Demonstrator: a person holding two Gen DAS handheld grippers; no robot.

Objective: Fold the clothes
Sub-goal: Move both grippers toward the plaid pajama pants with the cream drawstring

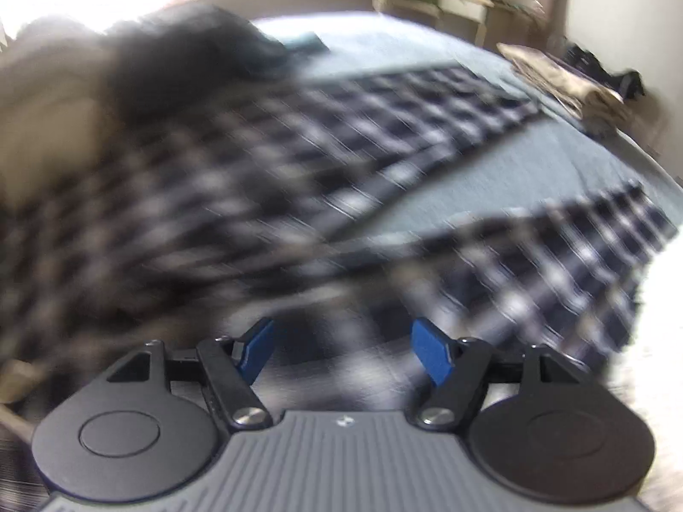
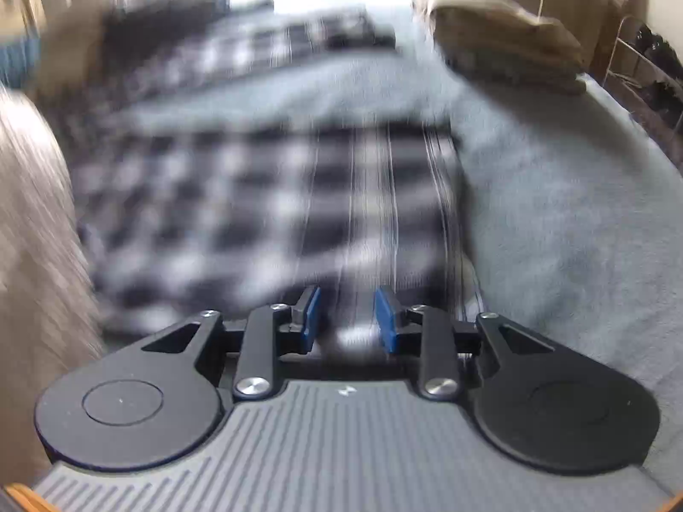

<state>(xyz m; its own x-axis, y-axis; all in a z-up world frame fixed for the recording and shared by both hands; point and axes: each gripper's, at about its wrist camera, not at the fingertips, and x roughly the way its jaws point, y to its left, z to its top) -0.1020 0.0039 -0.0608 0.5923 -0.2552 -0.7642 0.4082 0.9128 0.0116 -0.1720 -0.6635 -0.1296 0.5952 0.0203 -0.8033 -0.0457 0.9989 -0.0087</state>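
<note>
A navy and white plaid garment [image 1: 256, 179] lies spread over a pale blue bed cover [image 1: 491, 170], with two long parts reaching to the right and a strip of cover between them. Everything here is blurred. My left gripper [image 1: 343, 328] hovers over the near part of the plaid, jaws wide open with nothing between the blue pads [image 1: 256, 354]. In the right wrist view the plaid garment [image 2: 239, 196] runs away from me. My right gripper [image 2: 348, 294] stands over its near edge, jaws a little apart, with the pads [image 2: 386, 320] not pressing on cloth.
A dark heap of clothes [image 1: 183, 55] lies at the far left of the bed. A folded beige stack [image 1: 567, 81] sits near the right edge, also seen as the beige stack [image 2: 503, 38]. A pale desk [image 1: 448, 0] stands beyond the bed. Bare cover [image 2: 555, 213] lies to the right.
</note>
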